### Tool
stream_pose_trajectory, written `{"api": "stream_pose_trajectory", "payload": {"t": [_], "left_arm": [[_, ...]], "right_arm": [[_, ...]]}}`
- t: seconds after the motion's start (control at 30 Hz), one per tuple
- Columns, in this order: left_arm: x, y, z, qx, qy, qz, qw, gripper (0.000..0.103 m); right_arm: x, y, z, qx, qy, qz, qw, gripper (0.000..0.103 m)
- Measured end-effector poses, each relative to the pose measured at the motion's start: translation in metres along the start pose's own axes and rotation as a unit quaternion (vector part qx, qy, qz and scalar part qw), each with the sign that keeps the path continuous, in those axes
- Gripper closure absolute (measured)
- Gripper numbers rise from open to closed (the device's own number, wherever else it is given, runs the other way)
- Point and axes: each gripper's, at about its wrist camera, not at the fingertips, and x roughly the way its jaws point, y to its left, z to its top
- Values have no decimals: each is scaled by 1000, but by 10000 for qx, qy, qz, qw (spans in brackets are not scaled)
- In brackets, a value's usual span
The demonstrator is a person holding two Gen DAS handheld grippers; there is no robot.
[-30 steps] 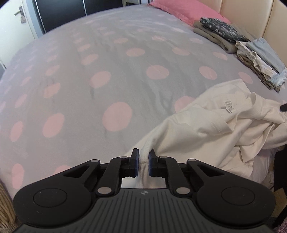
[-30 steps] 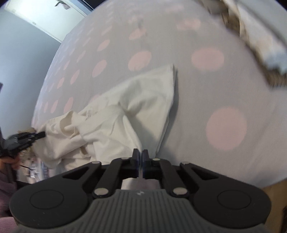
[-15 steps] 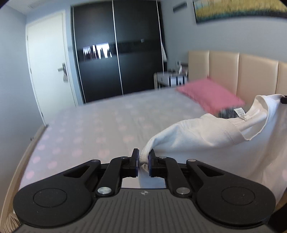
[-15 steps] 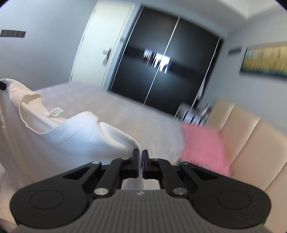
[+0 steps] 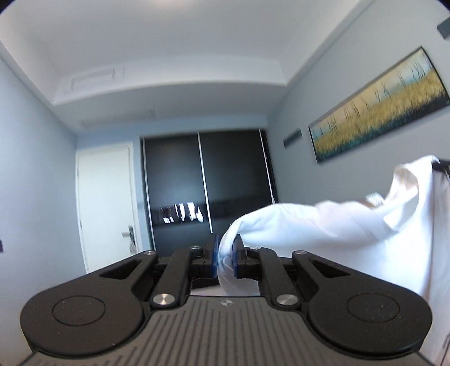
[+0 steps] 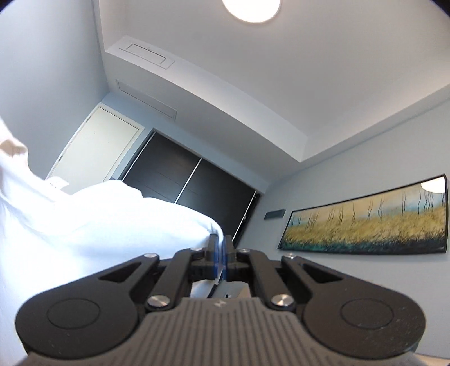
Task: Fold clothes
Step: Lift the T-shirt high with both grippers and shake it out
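A white T-shirt [image 5: 337, 225] hangs in the air, stretched between both grippers. My left gripper [image 5: 225, 256] is shut on a bunched edge of it, and the cloth runs off to the right, up to the tip of the other gripper [image 5: 441, 166] at the frame's edge. In the right wrist view my right gripper [image 6: 220, 256] is shut on the opposite edge of the T-shirt [image 6: 84, 219], which spreads to the left with its neck label [image 6: 54, 183] showing. Both grippers point about level into the room. The bed is out of view.
Ahead stand a black sliding wardrobe [image 5: 205, 191] and a white door [image 5: 107, 202]. A long landscape painting [image 5: 377, 107] hangs on the grey wall to the right. A round ceiling lamp [image 6: 251, 8] shines overhead.
Both grippers rose from the spotted bed and tipped up from looking down at it to looking across the room. The T-shirt came up off the bed with them and now hangs between them.
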Motion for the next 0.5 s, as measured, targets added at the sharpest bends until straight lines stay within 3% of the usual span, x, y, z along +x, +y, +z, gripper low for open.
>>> {"api": "stream_pose_trajectory", "payload": {"t": [0.1, 0.3, 0.5], "left_arm": [[-15, -8, 20, 47, -312, 63, 9995, 96], [-39, -42, 29, 391, -447, -218, 9980, 95], [-66, -36, 38, 239, -695, -172, 9972, 95]], "right_arm": [[-15, -9, 7, -36, -91, -76, 9999, 100], [-29, -36, 11, 152, -224, -651, 9975, 100], [-52, -51, 20, 139, -402, -659, 9969, 100]]}}
